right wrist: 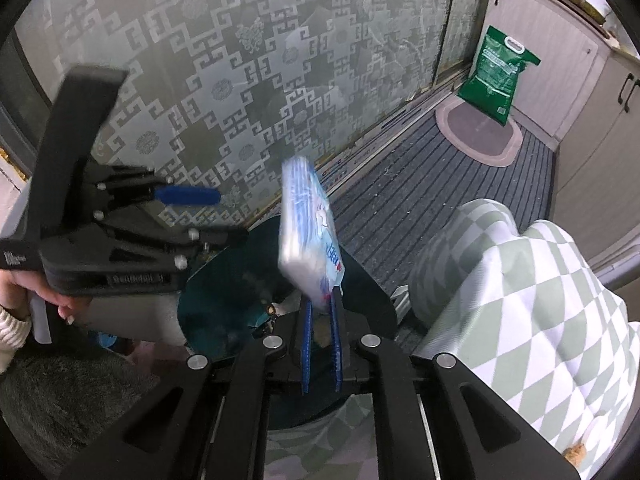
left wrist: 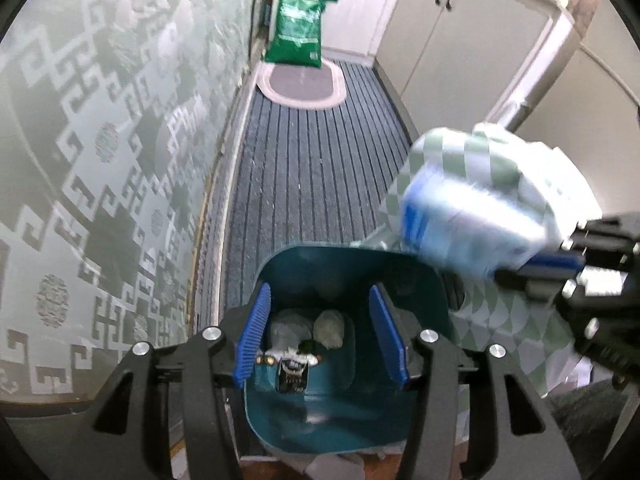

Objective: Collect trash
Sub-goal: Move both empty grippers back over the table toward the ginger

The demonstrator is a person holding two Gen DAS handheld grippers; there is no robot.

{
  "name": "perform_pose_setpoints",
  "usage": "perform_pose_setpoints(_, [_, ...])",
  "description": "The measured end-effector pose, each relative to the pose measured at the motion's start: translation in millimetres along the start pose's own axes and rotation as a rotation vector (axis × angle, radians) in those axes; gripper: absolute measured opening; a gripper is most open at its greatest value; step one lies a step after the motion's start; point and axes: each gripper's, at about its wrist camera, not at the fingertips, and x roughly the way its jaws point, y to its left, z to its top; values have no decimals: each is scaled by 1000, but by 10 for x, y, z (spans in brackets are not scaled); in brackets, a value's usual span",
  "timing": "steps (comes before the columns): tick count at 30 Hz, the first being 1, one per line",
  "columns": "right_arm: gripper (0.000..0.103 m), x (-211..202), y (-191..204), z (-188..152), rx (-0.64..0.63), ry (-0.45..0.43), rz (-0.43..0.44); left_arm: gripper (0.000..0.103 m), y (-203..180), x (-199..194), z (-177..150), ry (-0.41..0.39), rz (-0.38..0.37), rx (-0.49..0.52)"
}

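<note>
A teal trash bin (left wrist: 416, 280) stands on the floor below my left gripper (left wrist: 320, 316), which is open and empty above the bin's mouth. Crumpled wrappers and a small dark packet (left wrist: 294, 374) lie at the bin's bottom. My right gripper (right wrist: 320, 304) is shut on a blue and white plastic packet (right wrist: 308, 232), holding it upright by its lower edge over the bin (right wrist: 224, 280). In the left wrist view the packet (left wrist: 468, 220) is blurred at the right, above the bin's rim, with the right gripper (left wrist: 540, 270) behind it. The left gripper (right wrist: 204, 216) shows open at the left.
A patterned frosted glass door (left wrist: 100, 140) runs along the left. A green checked cloth (right wrist: 520, 300) covers something at the right of the bin. A striped grey carpet (left wrist: 320, 152) leads to an oval mat (left wrist: 304, 84) and a green bag (left wrist: 298, 28) by white cabinets (left wrist: 460, 40).
</note>
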Motion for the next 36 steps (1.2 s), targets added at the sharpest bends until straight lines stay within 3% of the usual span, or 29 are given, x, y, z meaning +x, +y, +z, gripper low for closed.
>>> perform_pose_setpoints(6, [21, -26, -15, 15, 3, -12, -2, 62, 59, -203, 64, -105, -2, -33])
perform_pose_setpoints(11, [22, -147, -74, -2, 18, -58, -9, 66, -36, -270, 99, -141, -26, -2])
perform_pose_setpoints(16, [33, -367, -237, -66, 58, -127, -43, 71, -160, -338, 132, -182, -63, 19])
perform_pose_setpoints(27, [47, -797, -616, -369, 131, -208, -123, 83, -766, -478, 269, -293, -131, 92])
perform_pose_setpoints(36, [56, -1114, -971, -676, 219, -255, -186, 87, -1250, -432, 315, -312, -158, 166])
